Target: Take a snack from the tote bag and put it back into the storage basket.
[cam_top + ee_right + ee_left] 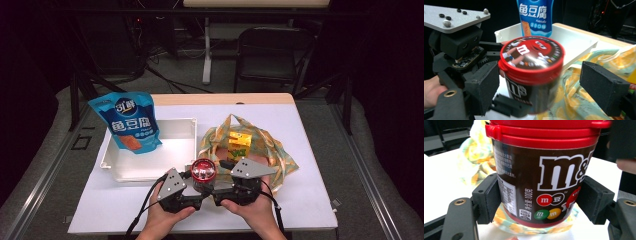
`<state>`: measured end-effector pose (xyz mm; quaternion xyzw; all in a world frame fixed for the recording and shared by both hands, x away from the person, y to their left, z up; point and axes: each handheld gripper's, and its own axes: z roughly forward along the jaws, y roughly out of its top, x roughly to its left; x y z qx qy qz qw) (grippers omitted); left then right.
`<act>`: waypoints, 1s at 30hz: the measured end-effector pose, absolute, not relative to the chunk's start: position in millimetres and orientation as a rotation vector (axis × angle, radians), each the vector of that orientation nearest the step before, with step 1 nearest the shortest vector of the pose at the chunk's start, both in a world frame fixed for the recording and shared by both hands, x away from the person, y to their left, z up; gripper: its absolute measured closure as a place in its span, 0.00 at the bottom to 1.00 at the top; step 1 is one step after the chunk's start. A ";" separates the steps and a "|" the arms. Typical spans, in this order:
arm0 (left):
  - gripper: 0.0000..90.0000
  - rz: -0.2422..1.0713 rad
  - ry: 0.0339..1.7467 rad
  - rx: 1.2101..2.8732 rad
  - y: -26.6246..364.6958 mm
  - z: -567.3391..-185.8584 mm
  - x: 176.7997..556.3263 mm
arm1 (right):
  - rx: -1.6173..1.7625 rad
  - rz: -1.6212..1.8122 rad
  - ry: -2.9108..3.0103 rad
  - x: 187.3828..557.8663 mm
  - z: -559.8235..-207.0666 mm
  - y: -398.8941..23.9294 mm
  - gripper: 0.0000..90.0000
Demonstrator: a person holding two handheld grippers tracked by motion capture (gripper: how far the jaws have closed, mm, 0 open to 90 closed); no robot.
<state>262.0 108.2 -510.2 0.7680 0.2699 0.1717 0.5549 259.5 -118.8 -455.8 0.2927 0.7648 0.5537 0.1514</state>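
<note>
White table (300, 200), near edge toward you. White tray (175, 145) back left, with the blue fish-tofu snack bag (131, 121) leaning over its far left corner. Yellow-patterned bag (272, 150) to the tray's right, a yellow carton (239, 145) inside. M&M's jar (203, 170), red lid, upright between your hands, at the patterned bag's near edge. Your left gripper (537, 200) pinches the jar's lower wall, both pads on it. Your right gripper (539, 85) stands spread around the jar, its right pad well clear.

pouch (129, 122) in tray (176, 150), bag (277, 155) right
</note>
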 end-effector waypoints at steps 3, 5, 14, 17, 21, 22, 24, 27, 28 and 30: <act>0.29 0.421 0.658 1.805 114.7 -510.0 265.1 | 0.846 1.608 2.173 259.3 -453.1 -123.3 0.18; 0.29 0.424 0.673 1.794 119.5 -509.6 267.2 | 0.853 1.615 2.161 259.5 -451.8 -126.0 0.18; 0.29 0.466 0.719 1.768 140.1 -507.1 275.2 | 0.879 1.614 2.133 262.5 -450.5 -136.8 0.18; 0.29 0.473 0.741 1.759 148.5 -506.5 278.1 | 0.894 1.608 2.129 263.3 -450.6 -141.0 0.19; 0.29 0.493 0.772 1.738 159.7 -505.9 282.8 | 0.909 1.608 2.115 264.1 -451.7 -146.2 0.19; 0.29 0.500 0.777 1.736 162.3 -505.9 283.8 | 0.911 1.606 2.113 264.3 -452.1 -147.6 0.19; 0.29 0.509 0.799 1.723 167.4 -506.6 286.2 | 0.922 1.604 2.108 264.7 -453.4 -150.8 0.19; 0.29 0.518 0.825 1.710 174.5 -508.8 290.0 | 0.943 1.592 2.101 265.5 -456.2 -156.5 0.19; 0.29 0.522 0.832 1.708 176.7 -509.6 291.4 | 0.953 1.589 2.097 265.9 -457.4 -158.6 0.19; 0.29 0.528 0.843 1.704 180.6 -511.8 294.4 | 0.967 1.586 2.093 266.5 -459.5 -163.0 0.19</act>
